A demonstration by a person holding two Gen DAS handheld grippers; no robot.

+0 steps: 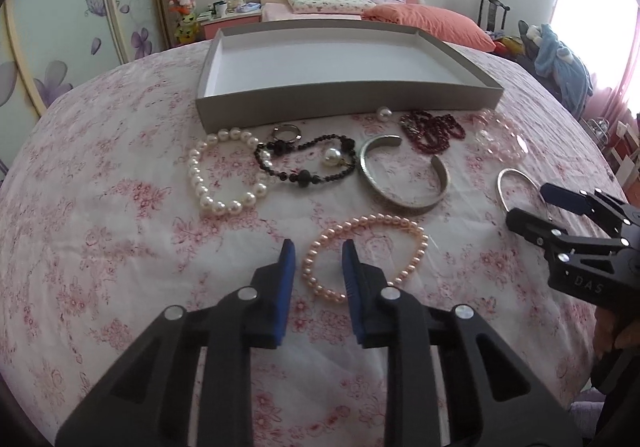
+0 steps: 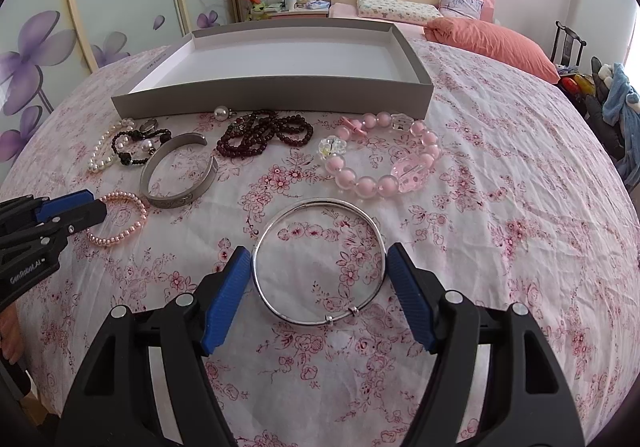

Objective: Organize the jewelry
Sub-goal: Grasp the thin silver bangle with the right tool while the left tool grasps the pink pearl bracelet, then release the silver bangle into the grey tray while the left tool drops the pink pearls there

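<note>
A pink pearl bracelet point(image 1: 368, 223) lies on the flowered cloth. My left gripper point(image 1: 318, 247) straddles its left strand with blue pads on either side, a gap showing, not pressing. A thin silver bangle point(image 2: 316, 203) lies flat on the cloth, and my right gripper point(image 2: 318, 251) spans it, one pad against each side. Toward the far side of the cloth stands an empty grey tray point(image 1: 348, 103). In front of the tray lie a white pearl bracelet point(image 1: 200, 175), a black bead bracelet point(image 1: 304, 177), a wide silver cuff point(image 1: 400, 203) and dark red beads point(image 1: 432, 129).
A pink glass bead bracelet point(image 2: 384, 179) lies right of the red beads. A metal ring point(image 1: 286, 133) and a loose pearl point(image 1: 383, 113) sit by the tray's front wall. A bed with pillows point(image 2: 492, 43) stands behind the table.
</note>
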